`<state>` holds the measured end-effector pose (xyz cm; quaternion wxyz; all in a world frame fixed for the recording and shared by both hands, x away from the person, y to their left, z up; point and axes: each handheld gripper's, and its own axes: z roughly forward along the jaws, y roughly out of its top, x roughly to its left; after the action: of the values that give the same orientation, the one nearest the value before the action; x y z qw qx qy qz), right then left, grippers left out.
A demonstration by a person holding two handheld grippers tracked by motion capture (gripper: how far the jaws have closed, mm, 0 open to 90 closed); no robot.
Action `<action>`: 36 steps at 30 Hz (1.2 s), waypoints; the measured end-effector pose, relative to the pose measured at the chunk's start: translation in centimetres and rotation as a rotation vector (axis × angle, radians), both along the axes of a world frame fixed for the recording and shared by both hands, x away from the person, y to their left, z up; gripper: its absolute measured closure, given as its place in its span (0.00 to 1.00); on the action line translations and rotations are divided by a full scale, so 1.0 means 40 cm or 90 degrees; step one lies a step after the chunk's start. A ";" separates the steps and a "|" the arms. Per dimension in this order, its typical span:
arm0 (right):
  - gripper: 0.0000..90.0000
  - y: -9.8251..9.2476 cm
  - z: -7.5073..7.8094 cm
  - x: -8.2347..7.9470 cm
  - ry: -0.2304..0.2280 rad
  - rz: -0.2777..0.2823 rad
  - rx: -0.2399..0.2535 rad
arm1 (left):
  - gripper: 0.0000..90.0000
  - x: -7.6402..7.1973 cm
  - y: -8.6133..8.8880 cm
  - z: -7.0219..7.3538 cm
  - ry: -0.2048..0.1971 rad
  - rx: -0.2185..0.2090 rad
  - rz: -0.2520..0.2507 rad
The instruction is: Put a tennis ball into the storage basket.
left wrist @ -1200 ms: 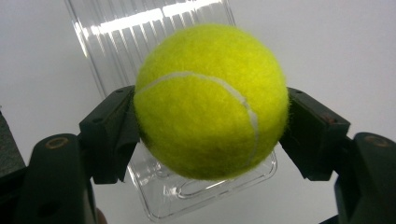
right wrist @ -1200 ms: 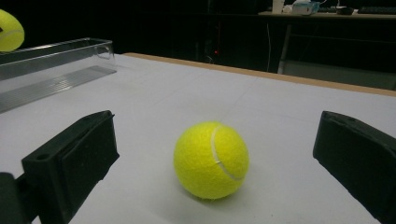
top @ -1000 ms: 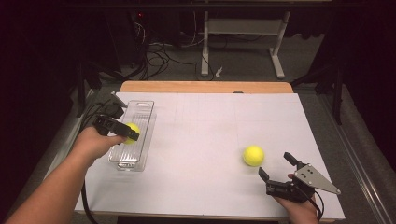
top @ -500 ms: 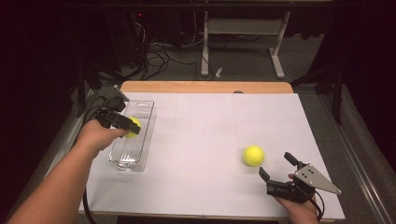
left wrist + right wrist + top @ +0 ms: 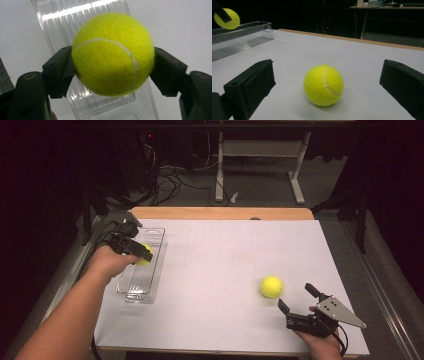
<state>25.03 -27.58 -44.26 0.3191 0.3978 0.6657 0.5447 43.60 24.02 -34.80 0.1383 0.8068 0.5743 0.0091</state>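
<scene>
My left gripper (image 5: 141, 254) is shut on a yellow tennis ball (image 5: 112, 53) and holds it above the clear plastic tray (image 5: 150, 270) at the table's left; in the left gripper view both pads press the ball's sides over the ribbed tray floor (image 5: 62, 27). That held ball (image 5: 226, 18) also hangs above the tray (image 5: 239, 37) far off in the right gripper view. A second tennis ball (image 5: 271, 286) rests on the white table. My right gripper (image 5: 298, 299) stands open just in front of it, and this ball (image 5: 323, 85) lies between and beyond the spread jaws, untouched.
The white sheet (image 5: 225, 260) covers most of the wooden table (image 5: 220, 213). Behind the far edge are cables on the floor (image 5: 170, 175) and a white desk frame (image 5: 257, 155). Darkness surrounds both table sides.
My left hand has carried the held ball a little farther along the tray, toward its far end. The right gripper and the loose ball have stayed put.
</scene>
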 end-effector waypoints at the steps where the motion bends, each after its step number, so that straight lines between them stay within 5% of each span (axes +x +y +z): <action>1: 0.00 0.000 0.000 0.000 0.000 0.000 0.000 | 0.30 0.002 0.000 -0.002 0.001 0.002 0.000; 18: 0.00 -0.003 0.001 -0.001 0.000 0.001 0.000 | 0.29 0.029 -0.012 -0.049 0.028 0.022 0.001; 36: 0.00 -0.002 -0.001 0.000 0.000 0.000 -0.001 | 0.29 0.041 -0.007 -0.057 0.028 0.030 0.022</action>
<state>25.03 -27.66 -44.28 0.3194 0.3974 0.6662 0.5443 45.25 23.72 -37.08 0.1065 0.7999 0.5906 0.0068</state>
